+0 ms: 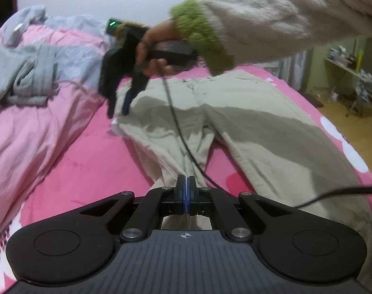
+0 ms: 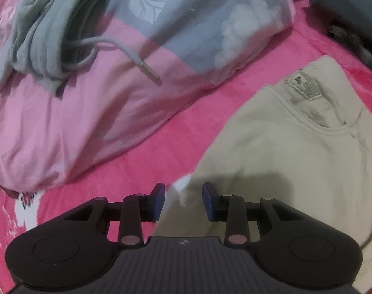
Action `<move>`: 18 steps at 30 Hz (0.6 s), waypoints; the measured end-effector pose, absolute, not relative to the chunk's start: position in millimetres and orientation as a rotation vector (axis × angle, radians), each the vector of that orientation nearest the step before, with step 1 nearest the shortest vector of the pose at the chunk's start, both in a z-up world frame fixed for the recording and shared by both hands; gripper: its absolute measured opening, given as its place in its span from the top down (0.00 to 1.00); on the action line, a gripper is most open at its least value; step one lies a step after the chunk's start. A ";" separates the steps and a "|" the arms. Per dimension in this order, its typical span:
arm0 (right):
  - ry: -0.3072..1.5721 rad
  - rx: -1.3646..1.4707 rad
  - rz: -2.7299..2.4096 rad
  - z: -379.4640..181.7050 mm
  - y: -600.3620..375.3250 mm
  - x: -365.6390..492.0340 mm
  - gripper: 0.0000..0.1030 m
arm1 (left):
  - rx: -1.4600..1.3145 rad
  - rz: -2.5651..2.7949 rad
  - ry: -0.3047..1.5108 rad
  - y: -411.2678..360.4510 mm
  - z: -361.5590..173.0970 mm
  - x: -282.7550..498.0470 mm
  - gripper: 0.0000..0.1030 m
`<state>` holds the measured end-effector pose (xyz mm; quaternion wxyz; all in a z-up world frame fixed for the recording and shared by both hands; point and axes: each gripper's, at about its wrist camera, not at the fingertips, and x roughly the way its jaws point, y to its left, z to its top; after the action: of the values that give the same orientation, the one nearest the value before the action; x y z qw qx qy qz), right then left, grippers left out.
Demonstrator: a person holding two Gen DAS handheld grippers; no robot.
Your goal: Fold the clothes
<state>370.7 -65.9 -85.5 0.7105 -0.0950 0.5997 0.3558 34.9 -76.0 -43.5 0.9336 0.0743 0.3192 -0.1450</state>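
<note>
Left wrist view: our left gripper (image 1: 185,183) has its fingers pinched together, nothing visibly between them, above the beige trousers (image 1: 247,127); right gripper (image 2: 183,201), fingers partly open, straddles the trousers' corner without gripping.

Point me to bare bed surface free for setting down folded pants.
Free: hot-pink fleece blanket strip between the pale pink duvet and the beige cotton trousers; small wedge between the trouser legs. Crowded: grey drawstring hoodie piled on the duvet.
</note>
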 end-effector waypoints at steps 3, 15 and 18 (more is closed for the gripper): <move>1.337 -0.236 0.781 -92.5 -59.0 369.6 0.66 | 0.163 -0.307 0.642 -79.4 -43.2 34.5 1.00; 1.248 -0.059 0.835 -90.6 -77.6 366.4 1.00 | 0.011 -0.108 0.676 -7.9 -27.2 31.9 1.00; 1.218 0.037 0.860 -90.1 -80.7 368.5 1.00 | -0.067 0.031 0.714 34.0 -25.9 37.6 1.00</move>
<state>368.5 -80.7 -90.1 0.7346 0.0170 0.5540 0.3914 37.6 34.0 -25.9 0.9363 -0.0330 0.3493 0.0153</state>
